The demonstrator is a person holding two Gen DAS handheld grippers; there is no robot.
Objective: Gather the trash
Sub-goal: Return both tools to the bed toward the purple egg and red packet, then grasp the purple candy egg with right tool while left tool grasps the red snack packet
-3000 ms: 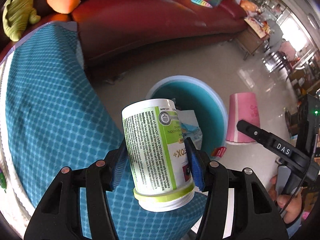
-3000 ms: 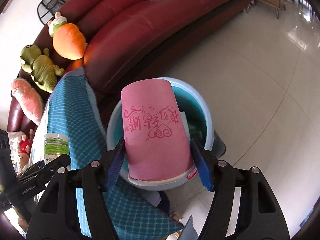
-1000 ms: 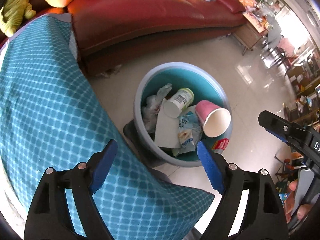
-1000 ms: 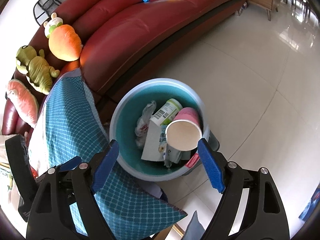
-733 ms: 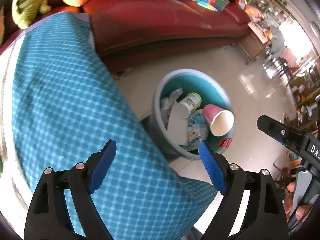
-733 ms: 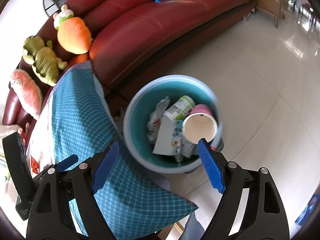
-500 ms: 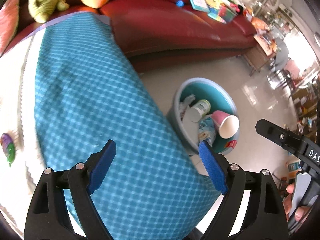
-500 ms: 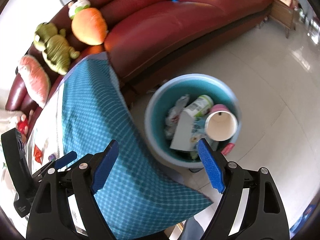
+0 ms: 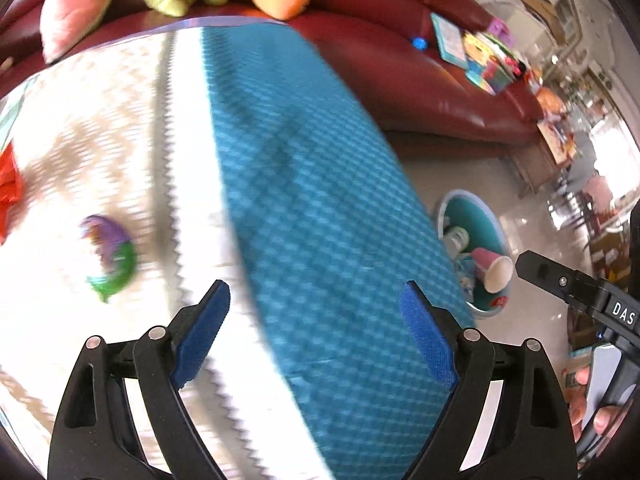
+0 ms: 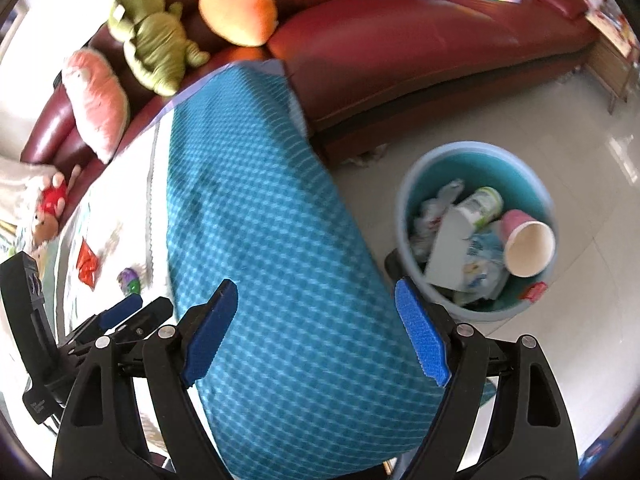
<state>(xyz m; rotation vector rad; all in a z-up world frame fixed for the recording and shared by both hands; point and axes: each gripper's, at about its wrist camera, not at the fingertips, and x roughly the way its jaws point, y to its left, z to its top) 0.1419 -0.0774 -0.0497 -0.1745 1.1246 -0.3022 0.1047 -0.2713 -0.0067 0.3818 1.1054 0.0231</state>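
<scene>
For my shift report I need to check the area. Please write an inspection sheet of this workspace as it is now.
Surface: table under a teal checked cloth and a white patterned cover.
Job's things: pink paper cup, supplement bottle and papers lie in the round bin; red wrapper and purple-green wrapper on the table.
Clutter: plush toys and books on the red sofa.
Grippers: left gripper open, empty; right gripper open, empty.
Cables: nothing seen.
Surroundings: glossy tile floor.
</scene>
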